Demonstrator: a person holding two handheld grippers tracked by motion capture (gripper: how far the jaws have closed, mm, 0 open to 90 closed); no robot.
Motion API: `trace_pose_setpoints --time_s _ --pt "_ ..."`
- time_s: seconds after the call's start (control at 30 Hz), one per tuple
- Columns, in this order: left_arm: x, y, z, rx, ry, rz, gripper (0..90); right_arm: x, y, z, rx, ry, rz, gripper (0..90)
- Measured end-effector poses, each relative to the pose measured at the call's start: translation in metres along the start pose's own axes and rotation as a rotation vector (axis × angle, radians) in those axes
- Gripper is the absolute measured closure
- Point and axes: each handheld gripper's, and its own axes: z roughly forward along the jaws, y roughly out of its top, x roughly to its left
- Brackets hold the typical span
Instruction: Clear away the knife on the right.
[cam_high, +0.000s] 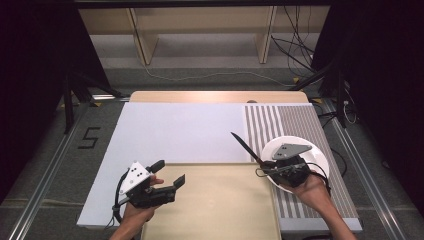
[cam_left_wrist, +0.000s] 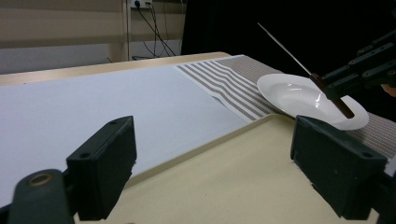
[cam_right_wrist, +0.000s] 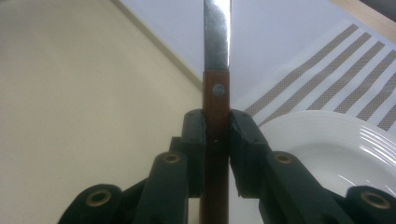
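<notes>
A knife (cam_high: 245, 145) with a brown wooden handle (cam_right_wrist: 215, 100) and steel blade (cam_right_wrist: 217, 32) is clamped by its handle in my right gripper (cam_high: 267, 167), which is shut on it. The blade points up and away to the left, over the near left rim of a white plate (cam_high: 316, 159). In the left gripper view the knife (cam_left_wrist: 286, 47) rises above the plate (cam_left_wrist: 294, 95). My left gripper (cam_high: 169, 172) hovers open over the left corner of a beige tray (cam_high: 215, 205), with nothing between its fingers (cam_left_wrist: 105, 170).
The tray (cam_left_wrist: 224, 177) lies at the table's near edge on a white mat (cam_high: 175, 130). The plate sits on a brown-striped placemat (cam_high: 290, 120) at the right. Cables and wooden shelf legs stand beyond the table's far edge.
</notes>
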Motion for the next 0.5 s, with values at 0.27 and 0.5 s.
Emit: trace_pose_setpoints --time_s 0.27,0.5 --pt "0.0 0.0 0.0 -0.002 0.002 0.0 14.2 0.01 -0.004 0.0 0.001 0.048 0.03 77.5" --pt "0.0 0.0 0.0 0.002 0.008 0.002 14.2 0.019 -0.012 -0.001 0.008 0.091 0.075 77.6"
